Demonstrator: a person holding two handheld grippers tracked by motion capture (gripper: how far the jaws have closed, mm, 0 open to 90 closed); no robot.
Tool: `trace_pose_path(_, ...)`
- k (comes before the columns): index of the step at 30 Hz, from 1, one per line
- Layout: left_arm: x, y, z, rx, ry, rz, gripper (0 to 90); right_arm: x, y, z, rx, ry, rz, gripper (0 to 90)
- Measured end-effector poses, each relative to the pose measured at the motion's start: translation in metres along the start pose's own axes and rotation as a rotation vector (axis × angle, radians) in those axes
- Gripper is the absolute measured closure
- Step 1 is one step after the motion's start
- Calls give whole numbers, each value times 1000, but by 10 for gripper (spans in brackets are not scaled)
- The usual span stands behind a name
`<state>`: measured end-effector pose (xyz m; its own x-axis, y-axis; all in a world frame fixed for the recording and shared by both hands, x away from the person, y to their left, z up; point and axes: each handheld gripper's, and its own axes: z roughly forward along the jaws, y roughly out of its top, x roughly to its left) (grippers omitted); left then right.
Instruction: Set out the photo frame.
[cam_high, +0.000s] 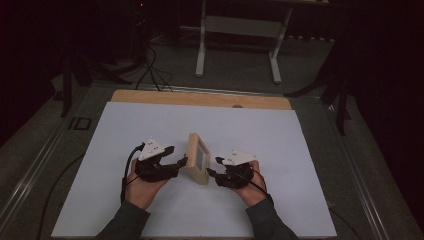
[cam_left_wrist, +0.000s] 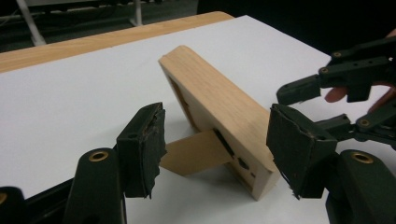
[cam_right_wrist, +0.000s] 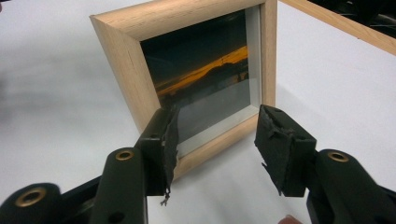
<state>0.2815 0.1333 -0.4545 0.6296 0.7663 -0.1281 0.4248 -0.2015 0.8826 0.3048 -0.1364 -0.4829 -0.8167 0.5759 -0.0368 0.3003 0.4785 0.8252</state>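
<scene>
One picture frame (cam_high: 197, 158) stands upright near the middle of the white sheet (cam_high: 150, 125), between the two grippers. Frame is light wood with visible grain and square-cut, deep sides; it holds a print under glass showing a dark scene with an orange streak, edged by a pale mat. One flat stand flap (cam_left_wrist: 194, 153) of tan board juts from the frame's back and rests on the sheet.

Left gripper (cam_high: 176, 156): jaws released and spread wide, one pad (cam_left_wrist: 145, 144) near the flap, the other beside the frame's near corner; neither presses on it. Right gripper (cam_high: 214, 166): jaws likewise released, held just before the glass face, gripping nothing.

Two grippers, black, with worn, ragged pads. The sheet lies on one wooden board (cam_high: 200, 98).
</scene>
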Motion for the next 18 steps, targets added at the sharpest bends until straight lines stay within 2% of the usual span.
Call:
trace_pose_path(4,-3,0,2,10,-14,3,373,-1,0,-1,1,-1,6,467)
trace_pose_path(10,-11,-1,6,2,-9,12,349,-2,0,0,5,-1,4,443)
trace_pose_path(18,-13,0,6,-5,-13,13,337,-1,0,1,12,5,10,431)
